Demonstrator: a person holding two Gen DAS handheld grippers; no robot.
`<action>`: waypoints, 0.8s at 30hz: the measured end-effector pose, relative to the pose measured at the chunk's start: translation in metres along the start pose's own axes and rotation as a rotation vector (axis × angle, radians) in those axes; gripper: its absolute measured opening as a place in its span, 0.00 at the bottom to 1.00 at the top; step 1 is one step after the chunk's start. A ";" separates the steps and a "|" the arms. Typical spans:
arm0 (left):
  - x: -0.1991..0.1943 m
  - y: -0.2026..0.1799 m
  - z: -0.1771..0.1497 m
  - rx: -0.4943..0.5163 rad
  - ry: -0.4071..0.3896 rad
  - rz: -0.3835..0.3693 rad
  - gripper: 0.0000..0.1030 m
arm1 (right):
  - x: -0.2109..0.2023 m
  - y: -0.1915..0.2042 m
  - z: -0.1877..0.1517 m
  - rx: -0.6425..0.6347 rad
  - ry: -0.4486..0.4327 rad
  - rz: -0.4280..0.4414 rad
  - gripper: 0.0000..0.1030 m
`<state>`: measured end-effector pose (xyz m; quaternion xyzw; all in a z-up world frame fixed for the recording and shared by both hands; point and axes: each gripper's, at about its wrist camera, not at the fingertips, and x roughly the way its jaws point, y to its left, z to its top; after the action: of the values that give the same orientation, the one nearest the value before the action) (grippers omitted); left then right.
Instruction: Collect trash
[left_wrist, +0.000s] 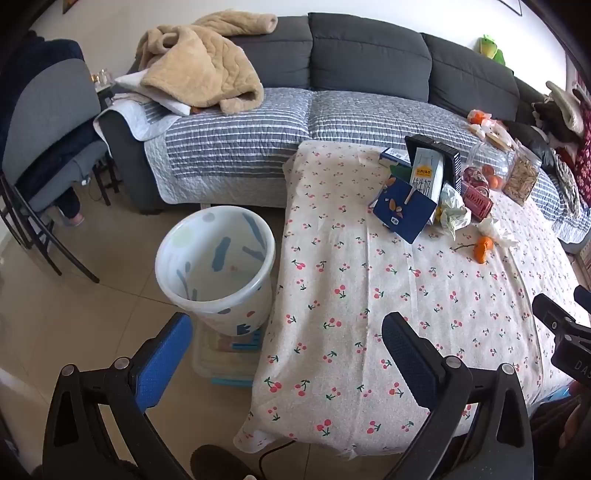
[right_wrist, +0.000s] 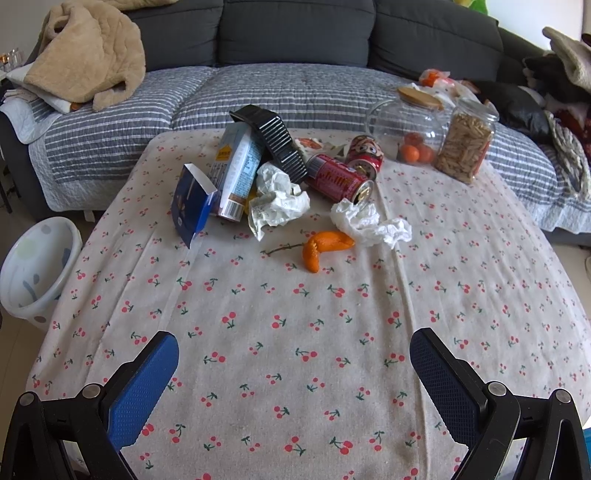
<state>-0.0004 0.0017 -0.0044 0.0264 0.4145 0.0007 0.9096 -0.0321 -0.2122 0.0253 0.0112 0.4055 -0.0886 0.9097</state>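
Right now both tools hang above the near end of the table (right_wrist: 295, 369), tilted downward, and neither has anything in it: the left tool (left_wrist: 286, 343) stands wide over the table's left edge, and the right tool (right_wrist: 293, 363) stands just as wide over bare cherry-print cloth. All the trash sits in a heap at the far end of the table, well away from both. A dark blue carton (right_wrist: 192, 203) leans open at the left of the heap, touching a milk carton (right_wrist: 236, 166) that is propped against a black ribbed tray (right_wrist: 277, 138). Just in front of these lies a crumpled wrapper (right_wrist: 277, 199), and to its right a red can (right_wrist: 338, 179) lies on its side with its opening toward me, a second red can (right_wrist: 364, 155) tipped behind it. A wad of white tissue (right_wrist: 369, 223) rests just in front of the first can, touching a curl of orange peel (right_wrist: 321, 247) with a thin stem beside it. Farther right stand a glass jar with oranges (right_wrist: 410, 133) and a jar of pale snack sticks (right_wrist: 465, 144). On the floor beside the table's left edge stands a white bin (left_wrist: 216, 266), upright and open. Behind everything runs a grey sofa (right_wrist: 295, 33) with a tan blanket (right_wrist: 85, 51) bundled at its left end.
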 end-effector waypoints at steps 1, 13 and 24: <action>0.000 0.000 0.000 0.000 0.000 0.000 1.00 | 0.003 -0.001 0.001 -0.002 0.000 -0.003 1.00; 0.001 0.003 0.000 -0.010 -0.001 0.003 1.00 | 0.004 0.000 0.000 -0.006 0.000 -0.009 1.00; -0.001 0.004 0.001 -0.024 -0.022 0.010 1.00 | 0.002 0.000 0.000 -0.022 -0.013 -0.029 1.00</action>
<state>-0.0001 0.0057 -0.0021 0.0176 0.4045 0.0100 0.9143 -0.0307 -0.2122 0.0243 -0.0054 0.4009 -0.0972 0.9110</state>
